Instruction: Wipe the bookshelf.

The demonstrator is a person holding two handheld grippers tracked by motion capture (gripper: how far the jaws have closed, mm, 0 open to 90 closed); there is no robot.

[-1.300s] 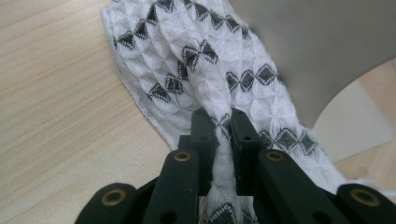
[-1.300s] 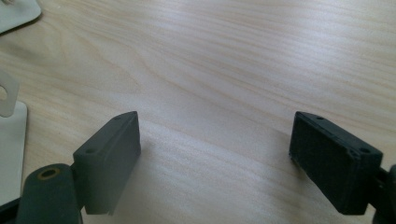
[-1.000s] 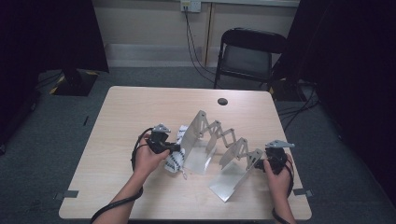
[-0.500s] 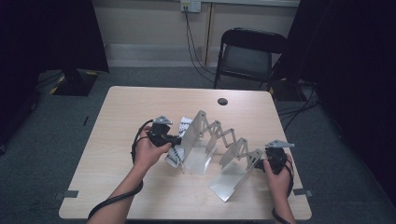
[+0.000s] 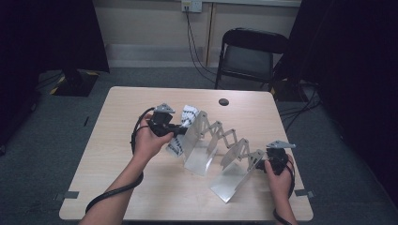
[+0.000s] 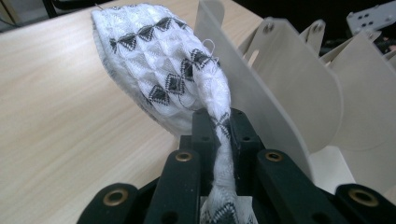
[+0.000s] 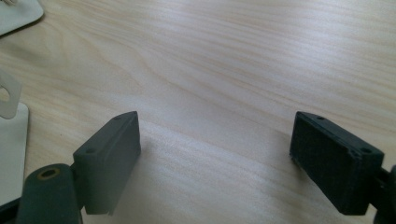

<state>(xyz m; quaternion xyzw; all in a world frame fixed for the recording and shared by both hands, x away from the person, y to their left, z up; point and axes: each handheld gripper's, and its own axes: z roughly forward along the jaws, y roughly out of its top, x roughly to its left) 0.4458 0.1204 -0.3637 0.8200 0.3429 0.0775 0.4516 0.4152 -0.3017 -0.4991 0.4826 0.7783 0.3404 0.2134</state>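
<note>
No writing, label or number can be read anywhere, though the dim high view may hide small print.

The white patterned cloth (image 6: pixel 163 65) runs off the bottom edge between the left tongs (image 6: pixel 219 123), its lower end hidden.

Left gripper (image 6: pixel 218 126) fingers clamped, right gripper (image 7: pixel 215 163) fingers apart.
</note>
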